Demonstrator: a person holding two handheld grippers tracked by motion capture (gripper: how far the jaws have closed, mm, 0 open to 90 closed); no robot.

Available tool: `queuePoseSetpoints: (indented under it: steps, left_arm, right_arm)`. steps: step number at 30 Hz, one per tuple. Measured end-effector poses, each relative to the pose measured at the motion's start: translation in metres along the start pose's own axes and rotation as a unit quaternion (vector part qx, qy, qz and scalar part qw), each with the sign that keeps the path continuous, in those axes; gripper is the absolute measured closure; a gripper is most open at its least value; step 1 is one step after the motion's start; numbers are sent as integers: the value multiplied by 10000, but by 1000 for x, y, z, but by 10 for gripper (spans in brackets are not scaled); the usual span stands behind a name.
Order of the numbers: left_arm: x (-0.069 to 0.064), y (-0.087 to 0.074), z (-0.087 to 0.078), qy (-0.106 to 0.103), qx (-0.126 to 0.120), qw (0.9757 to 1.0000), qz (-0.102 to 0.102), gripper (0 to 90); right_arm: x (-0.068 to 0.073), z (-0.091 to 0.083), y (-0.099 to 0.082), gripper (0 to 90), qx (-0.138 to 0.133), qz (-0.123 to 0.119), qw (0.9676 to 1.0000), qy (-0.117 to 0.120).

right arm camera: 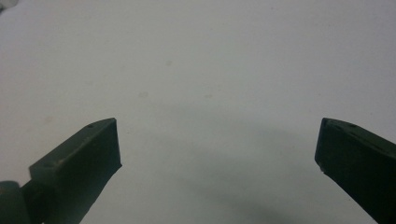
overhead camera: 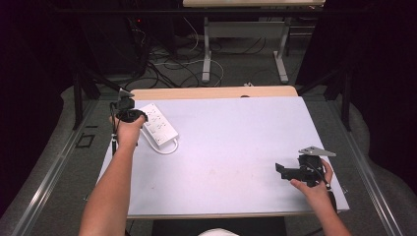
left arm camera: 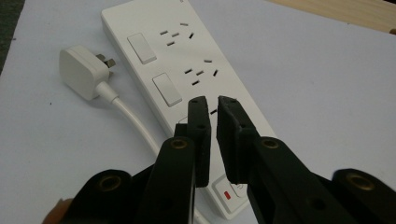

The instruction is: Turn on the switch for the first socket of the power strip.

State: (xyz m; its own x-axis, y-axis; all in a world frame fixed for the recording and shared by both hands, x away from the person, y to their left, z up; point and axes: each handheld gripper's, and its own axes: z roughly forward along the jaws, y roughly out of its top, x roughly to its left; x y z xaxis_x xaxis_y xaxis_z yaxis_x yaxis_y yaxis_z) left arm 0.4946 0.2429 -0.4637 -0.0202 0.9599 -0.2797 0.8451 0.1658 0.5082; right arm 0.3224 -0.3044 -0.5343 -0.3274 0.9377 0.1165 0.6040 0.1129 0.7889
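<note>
Left gripper [left arm camera: 212, 100] nearly clenched, empty, over the smooth white oblong power strip [left arm camera: 187, 70]; right gripper [right arm camera: 217, 149] released above matte table [right arm camera: 210, 60].

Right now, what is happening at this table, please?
A person works at a white table with a gripper in each hand. The left gripper hovers over a white power strip at the far left corner, jaws nearly together with a narrow gap and nothing between them. The strip's own plug lies unplugged beside it. The right gripper waits open over bare tabletop near the right edge.
</note>
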Motion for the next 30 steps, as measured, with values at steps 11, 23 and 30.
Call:
queuePoseSetpoints:
  steps: [11, 23, 30]
  left_arm:
    - [-1, -4, 22, 92, 185, 9998, -75, 896]
    - [-4, -7, 32, 139, 385, 9992, -3, 899]
    - [-2, -11, 39, 144, 477, 9987, -96, 899]
  right_arm:
    - [-2, 0, -1, 0, 11, 24, 10000, 22]
    - [-1, 1, -1, 0, 23, 40, 10000, 43]
    - [0, 3, -1, 0, 5, 61, 10000, 17]
